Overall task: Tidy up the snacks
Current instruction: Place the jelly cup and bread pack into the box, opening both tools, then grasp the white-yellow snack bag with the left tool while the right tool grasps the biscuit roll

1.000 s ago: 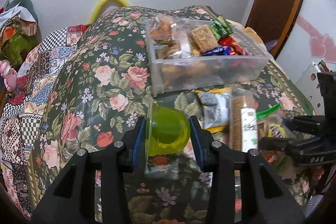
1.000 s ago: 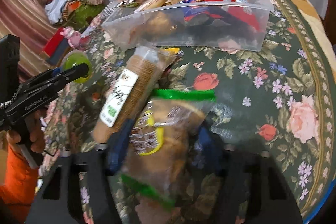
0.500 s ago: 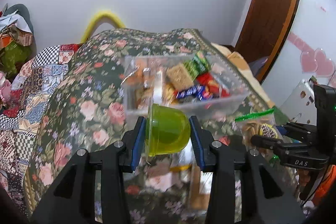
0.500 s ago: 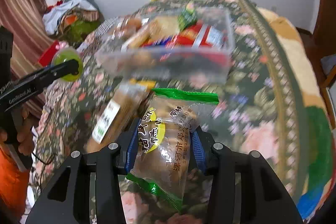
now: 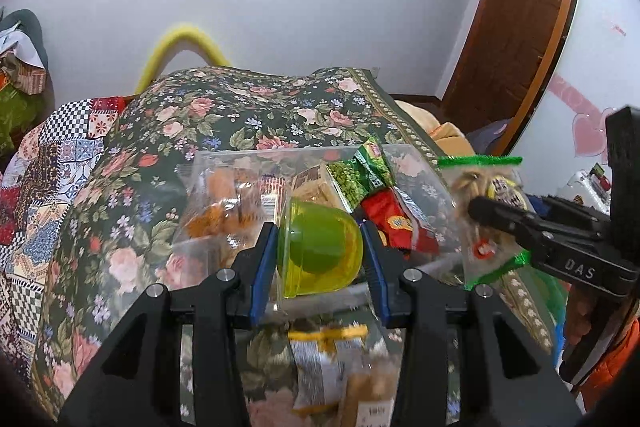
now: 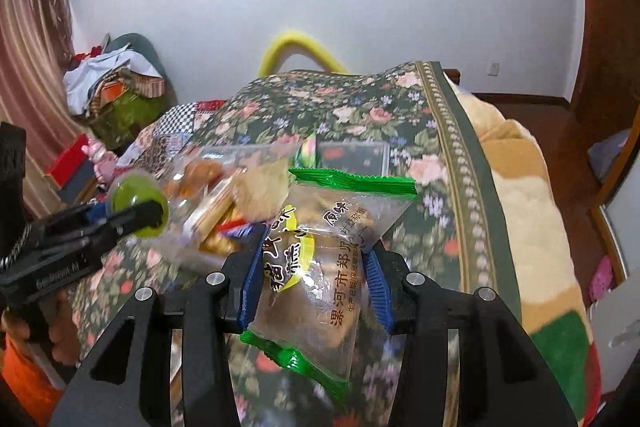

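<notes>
While a second earlier the clear packet with green-sealed ends (image 6: 316,259) lay on the floral bedspread (image 5: 132,195) at the bed's near edge, it is now lifted clear, clamped between the blue pads of the right hand-held gripper (image 6: 312,283). The left hand-held gripper (image 5: 320,259) holds its jaws pressed on a translucent green jelly cup (image 5: 320,247), also raised since then. Both snacks now hang just short of the clear plastic bin (image 5: 224,163) in the middle of the bed, already crowded with red, green and orange wrappers; a drop into it looks like the next step. A long biscuit pack (image 5: 372,399) and a yellow-edged packet (image 5: 320,371) remain on the bedspread near the bed's front edge, not yet sorted.
</notes>
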